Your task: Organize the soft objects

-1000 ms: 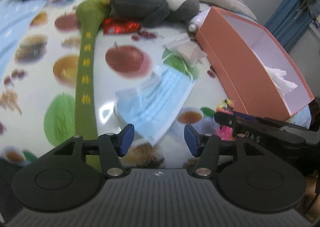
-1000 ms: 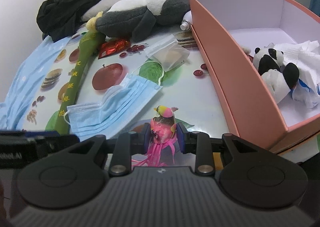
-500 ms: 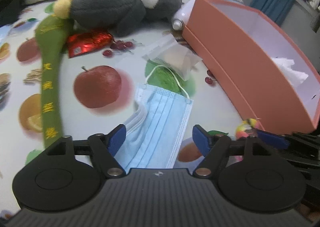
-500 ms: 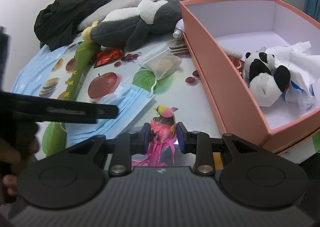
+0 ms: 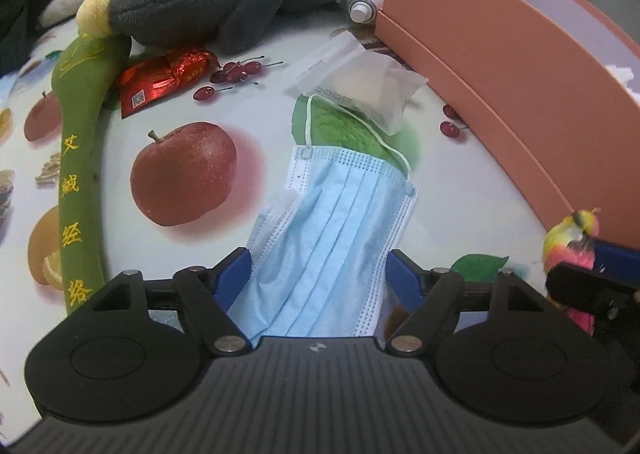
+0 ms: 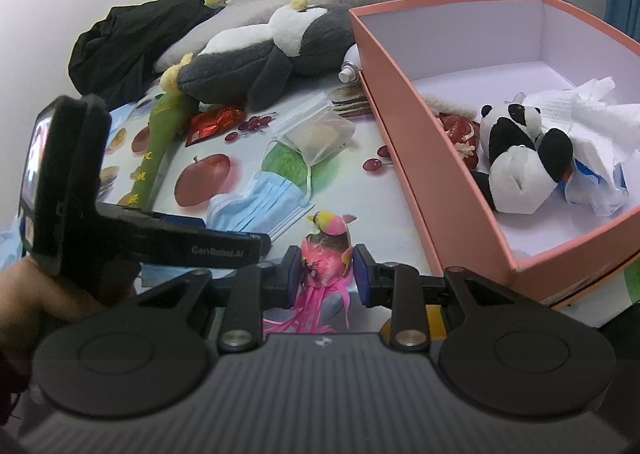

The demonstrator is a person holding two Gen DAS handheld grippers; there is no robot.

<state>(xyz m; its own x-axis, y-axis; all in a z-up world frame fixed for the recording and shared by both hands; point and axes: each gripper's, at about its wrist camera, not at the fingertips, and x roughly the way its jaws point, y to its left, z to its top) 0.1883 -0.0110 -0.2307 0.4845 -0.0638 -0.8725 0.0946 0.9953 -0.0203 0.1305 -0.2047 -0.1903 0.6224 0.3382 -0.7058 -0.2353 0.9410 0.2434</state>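
Note:
A blue face mask (image 5: pixel 340 206) lies flat on the fruit-print cloth (image 5: pixel 240 102). My left gripper (image 5: pixel 318 274) is low over its near end, jaws closing, one blue pad on each side of the mask and neither pressing it. My right gripper (image 6: pixel 324 266) is shut on a pink and yellow bird toy (image 6: pixel 328 250), held upright just left of the pink box (image 6: pixel 404 126). That box holds a small panda plush (image 6: pixel 516 158) and crumpled white tissue (image 6: pixel 592 114). The bird toy (image 5: pixel 572 238) also shows at the right edge of the left wrist view.
A large grey and white penguin plush (image 5: pixel 200 2) lies at the back. A long green plush stick (image 5: pixel 80 134) runs down the left. A red foil packet (image 5: pixel 160 78), a clear bag (image 5: pixel 372 90) and a white bottle (image 5: pixel 364 6) lie between them and the box.
My left gripper has moved forward and down over the mask, which now lies between its wider jaws. The right gripper has stayed put, still holding the bird toy.

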